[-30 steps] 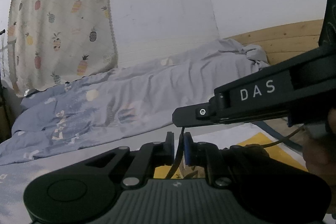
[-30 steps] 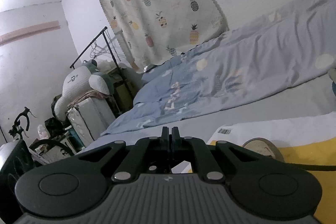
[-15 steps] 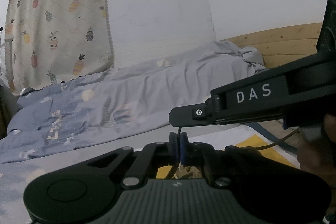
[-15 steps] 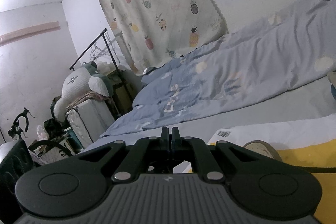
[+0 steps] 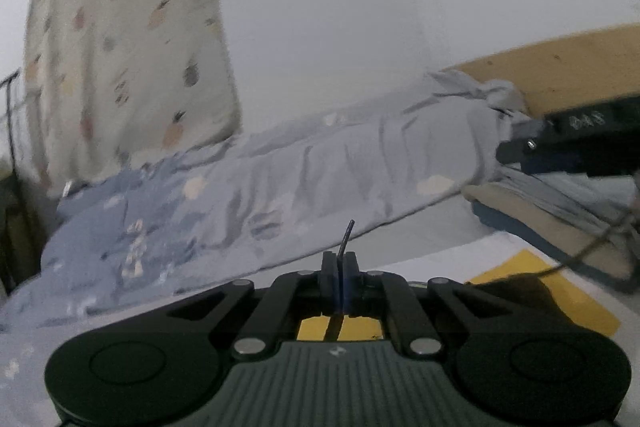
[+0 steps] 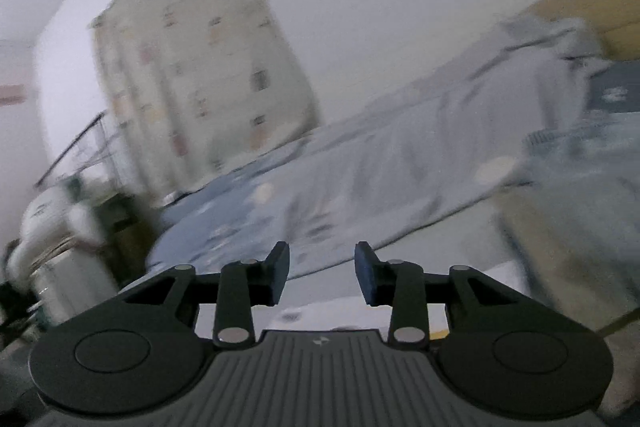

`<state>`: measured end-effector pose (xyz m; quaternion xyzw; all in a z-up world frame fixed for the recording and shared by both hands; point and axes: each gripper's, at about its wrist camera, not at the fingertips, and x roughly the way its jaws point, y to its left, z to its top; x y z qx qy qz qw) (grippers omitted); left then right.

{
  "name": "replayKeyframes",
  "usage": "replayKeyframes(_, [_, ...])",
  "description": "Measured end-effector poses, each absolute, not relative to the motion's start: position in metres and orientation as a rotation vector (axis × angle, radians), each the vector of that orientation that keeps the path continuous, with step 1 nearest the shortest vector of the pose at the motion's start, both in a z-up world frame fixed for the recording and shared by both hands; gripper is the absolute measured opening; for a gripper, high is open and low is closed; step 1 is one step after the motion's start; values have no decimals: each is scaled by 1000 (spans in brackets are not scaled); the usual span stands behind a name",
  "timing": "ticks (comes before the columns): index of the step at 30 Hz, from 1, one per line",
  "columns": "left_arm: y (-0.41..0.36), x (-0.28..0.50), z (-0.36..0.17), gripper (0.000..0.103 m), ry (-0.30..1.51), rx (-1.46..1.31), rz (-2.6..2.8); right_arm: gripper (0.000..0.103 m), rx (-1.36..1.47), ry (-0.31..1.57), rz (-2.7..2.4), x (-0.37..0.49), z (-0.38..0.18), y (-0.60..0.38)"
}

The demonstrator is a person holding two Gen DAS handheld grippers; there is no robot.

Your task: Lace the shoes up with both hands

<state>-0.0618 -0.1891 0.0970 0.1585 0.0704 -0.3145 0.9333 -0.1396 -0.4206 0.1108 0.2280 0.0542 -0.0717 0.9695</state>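
**Lace end held by one side only — a slip here undoes the threading**

The left hand-held gripper [image 5: 339,277] is pinching a dark shoelace [image 5: 346,239] between its closed pads, the stiff tip standing up just above them and the rest running down beneath the fingers toward the yellow sheet [image 5: 532,291] on the bed. The right hand-held gripper [image 6: 322,277] is opening, with nothing between its pads, and both views are smeared with motion. The shoe itself is not clearly showing — a dark mass by the yellow sheet may be it.

The risks, as I judge them:
- only a short tip is clamped, so a tug could be pulling it free;
- the right side, re-approaching in blur, may be knocking the lace or missing it;
- slack below may be snagging.
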Motion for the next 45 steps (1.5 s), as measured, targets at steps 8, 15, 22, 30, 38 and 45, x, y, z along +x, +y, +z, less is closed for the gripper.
replayKeyframes(8, [-251, -81, 74, 2, 217, 647, -830, 40, 583, 119, -272, -142, 101, -462])
replayKeyframes(15, [-279, -75, 57, 2, 277, 793, -841, 41, 642, 124, -250, -146, 100, -476])
replayKeyframes(22, [-294, -62, 47, 2, 371, 831, -795, 41, 681, 110, -235, -151, 103, -488])
replayKeyframes(30, [-304, -57, 44, 2, 414, 826, -781, 41, 697, 106, -241, -156, 105, -493])
replayKeyframes(38, [-306, -54, 44, 2, 423, 808, -786, 41, 699, 111, -240, -157, 105, -494])
replayKeyframes(45, [-308, -54, 44, 2, 423, 802, -793, 41, 701, 113, -235, -156, 105, -493])
